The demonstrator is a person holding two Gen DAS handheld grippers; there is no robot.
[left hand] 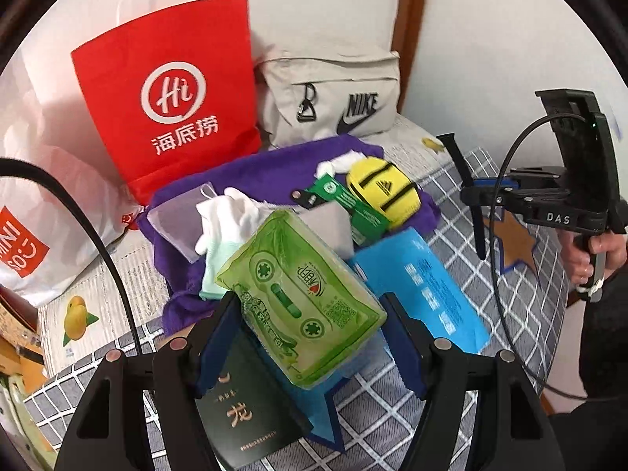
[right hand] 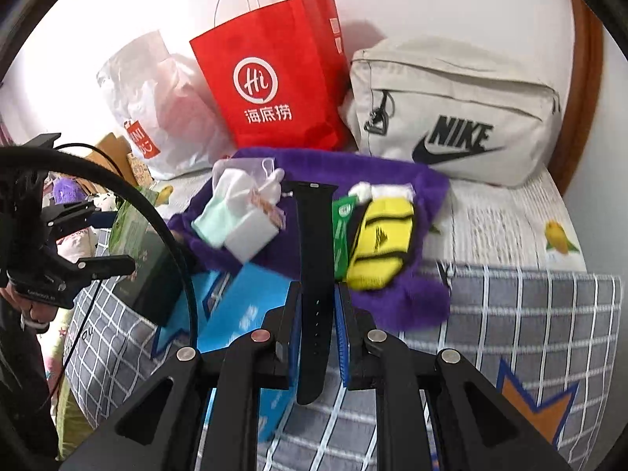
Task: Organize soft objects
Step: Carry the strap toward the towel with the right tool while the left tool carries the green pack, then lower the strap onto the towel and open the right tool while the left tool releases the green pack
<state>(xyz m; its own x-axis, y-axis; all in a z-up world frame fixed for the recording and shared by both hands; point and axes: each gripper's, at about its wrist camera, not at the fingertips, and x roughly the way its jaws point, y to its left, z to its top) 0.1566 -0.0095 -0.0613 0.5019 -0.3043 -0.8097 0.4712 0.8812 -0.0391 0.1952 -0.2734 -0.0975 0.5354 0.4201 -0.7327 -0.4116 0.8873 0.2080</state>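
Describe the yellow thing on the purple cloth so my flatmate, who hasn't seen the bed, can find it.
Start at the beige Nike bag standing against the wall. Just in front of it a fuzzy purple cloth lies spread on the bed. On that cloth's side nearer the bag lies the yellow sock bundle, black-striped with a green card label, the only yellow item in the pile.

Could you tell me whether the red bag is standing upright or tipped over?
Upright: the red bag stands on its base against the wall, handles up.
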